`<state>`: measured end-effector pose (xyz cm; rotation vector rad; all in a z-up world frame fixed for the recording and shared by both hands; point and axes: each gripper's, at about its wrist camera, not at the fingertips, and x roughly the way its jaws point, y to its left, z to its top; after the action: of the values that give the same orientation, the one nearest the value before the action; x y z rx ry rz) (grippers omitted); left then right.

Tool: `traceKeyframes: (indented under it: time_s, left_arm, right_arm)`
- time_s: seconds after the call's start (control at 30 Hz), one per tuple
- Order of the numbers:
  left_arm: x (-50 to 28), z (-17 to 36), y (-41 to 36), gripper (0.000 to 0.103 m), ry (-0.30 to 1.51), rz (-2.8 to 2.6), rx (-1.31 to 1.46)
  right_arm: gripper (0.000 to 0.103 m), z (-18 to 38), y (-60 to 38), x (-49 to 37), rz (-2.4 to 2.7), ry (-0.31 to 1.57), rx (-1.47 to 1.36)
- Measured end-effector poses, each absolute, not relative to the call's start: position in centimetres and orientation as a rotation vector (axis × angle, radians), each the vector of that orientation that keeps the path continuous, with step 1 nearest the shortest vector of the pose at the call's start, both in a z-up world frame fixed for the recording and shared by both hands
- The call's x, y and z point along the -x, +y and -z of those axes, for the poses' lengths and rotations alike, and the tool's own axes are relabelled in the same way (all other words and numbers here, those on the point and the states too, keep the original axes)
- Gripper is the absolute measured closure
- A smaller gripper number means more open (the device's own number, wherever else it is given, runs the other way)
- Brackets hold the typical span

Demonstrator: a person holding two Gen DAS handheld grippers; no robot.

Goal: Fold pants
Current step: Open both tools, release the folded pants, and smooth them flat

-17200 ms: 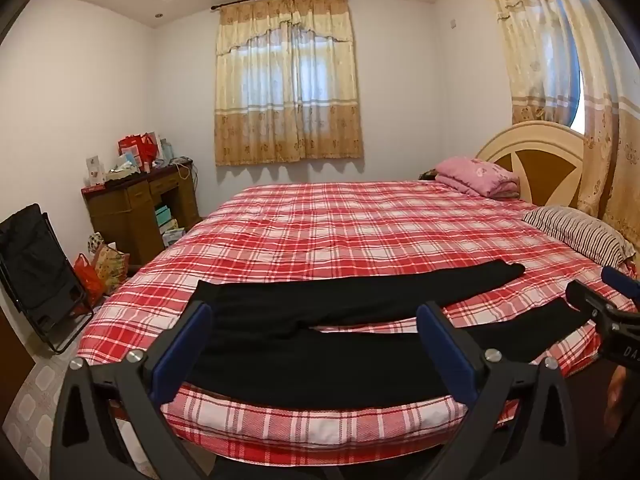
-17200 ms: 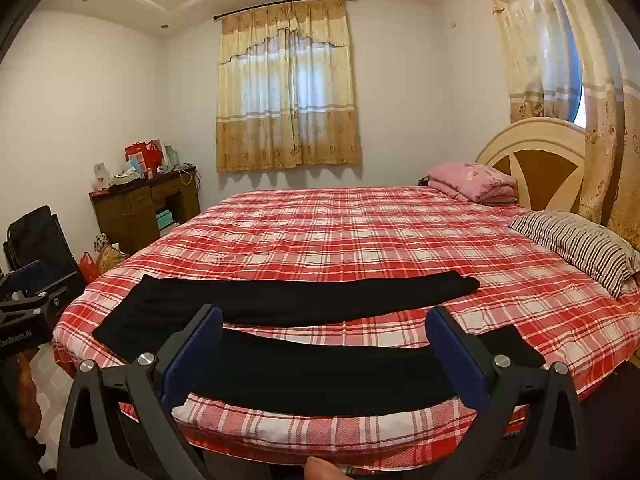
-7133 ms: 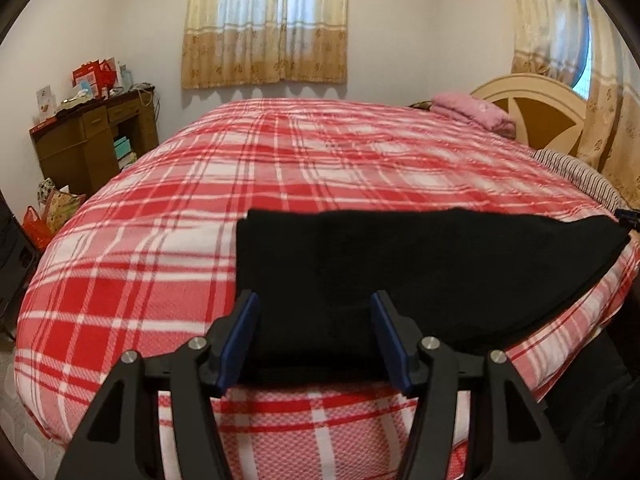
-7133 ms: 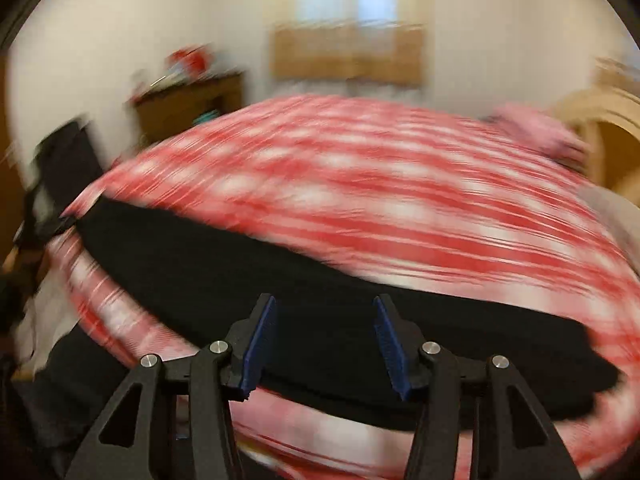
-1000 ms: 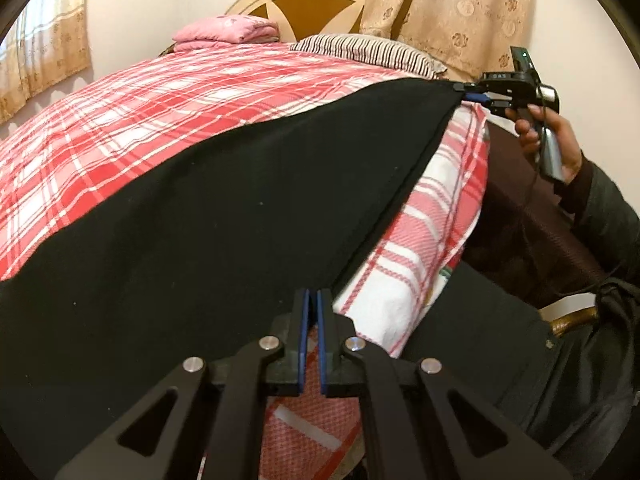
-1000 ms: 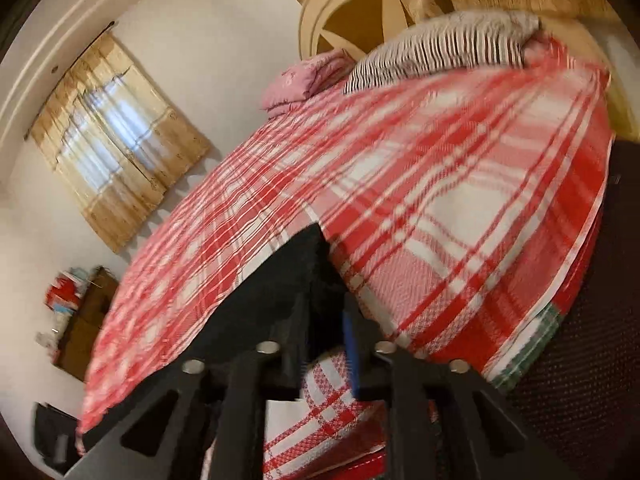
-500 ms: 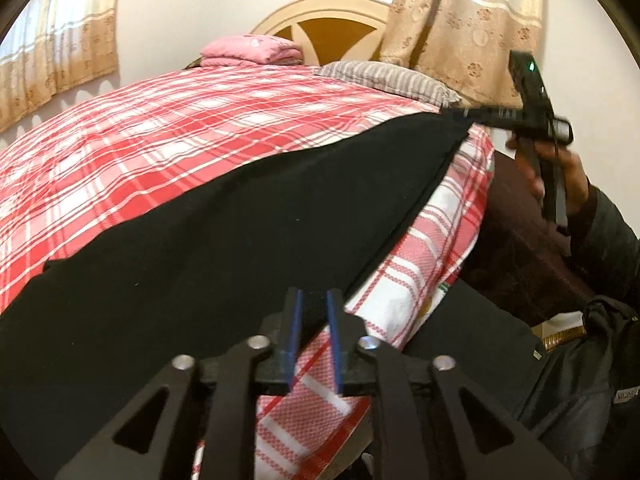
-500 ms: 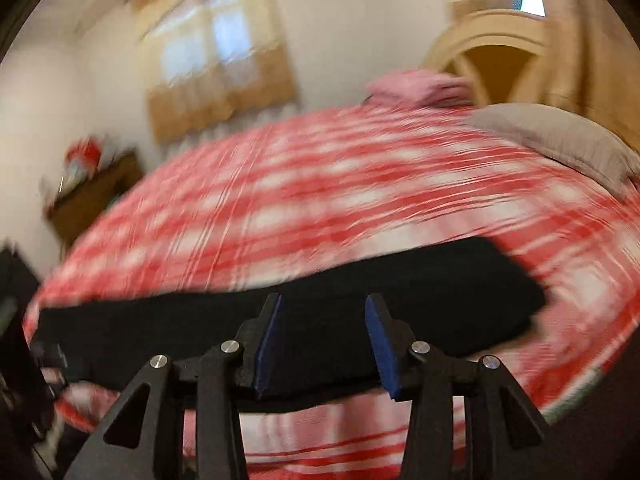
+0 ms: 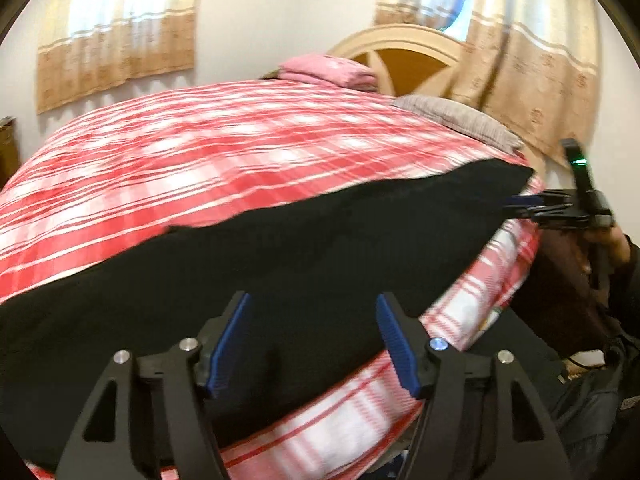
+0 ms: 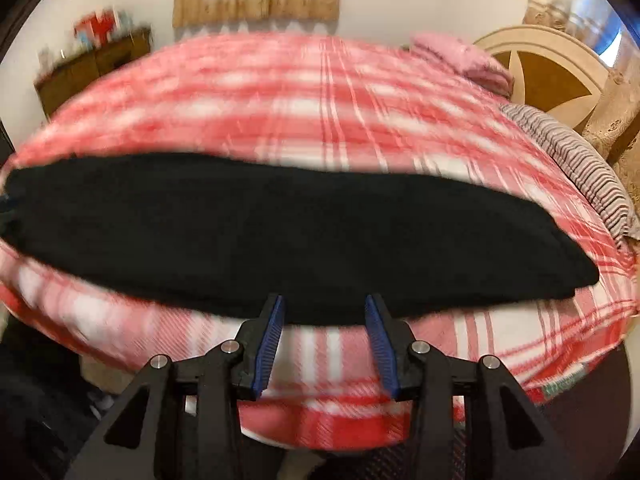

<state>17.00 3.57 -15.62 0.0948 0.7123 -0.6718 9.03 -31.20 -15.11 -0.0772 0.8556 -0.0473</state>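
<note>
On the left wrist camera, I'm looking across the black pants (image 9: 280, 264), which are lying as one long strip along the near edge of the red plaid bedspread (image 9: 224, 152). My left gripper (image 9: 314, 344) is hanging released, blue pads spread wide, with nothing between them and the dark cloth lying beyond them. This view is giving me something the other is not: my right gripper (image 9: 516, 205) out at the far end of the pants, its blue tips right at the cloth's corner, a green light glowing on top. I cannot tell from here whether those tips are touching the cloth. No lettering is reading through the blur.

Switching to the right wrist camera, I'm seeing the whole strip of pants (image 10: 304, 236) side on. The right gripper (image 10: 325, 330) is sitting with its jaws apart, empty, tips over the pants' near hem. Only this view is showing the wooden desk (image 10: 92, 68), cluttered on top. The striped pillow (image 10: 576, 164) and the pink folded blanket (image 10: 464, 60) are lying by the headboard (image 10: 560, 76). No writing is legible here either.
</note>
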Motion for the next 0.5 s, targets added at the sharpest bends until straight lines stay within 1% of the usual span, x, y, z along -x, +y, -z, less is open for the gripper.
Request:
traceKeyframes:
  time_s: [0.03,0.13,0.17,0.37,0.43,0.5]
  left_arm:
    - [-17.0,15.6,4.0,0.036,0.71,0.657,-0.091]
    - [-17.4,15.8,5.8,0.028,0.705,0.576,-0.066]
    - [-17.5,15.9,6.2,0.028,0.707,0.558,-0.059]
    - [-18.1,17.8,7.9,0.028,0.752,0.488,-0.06]
    - [-18.3,18.8,8.2,0.028,0.785,0.487,-0.051]
    - [-18.5,20.1,8.3,0.028,0.841,0.487,-0.048]
  right_arm:
    - [0.059,14.8,-30.5,-9.3,0.019,0.837,0.067]
    - [0.059,15.3,-27.8,-11.0,-0.061,0.815,0.071]
    - [0.059,15.6,-26.9,-11.6,-0.078,0.82,0.076]
    - [0.059,18.5,-24.0,-13.6,-0.159,0.891,0.061]
    - [0.058,19.5,-23.6,-13.1,-0.166,0.931,0.064]
    - [0.058,19.8,-23.0,-12.5,-0.166,0.931,0.12]
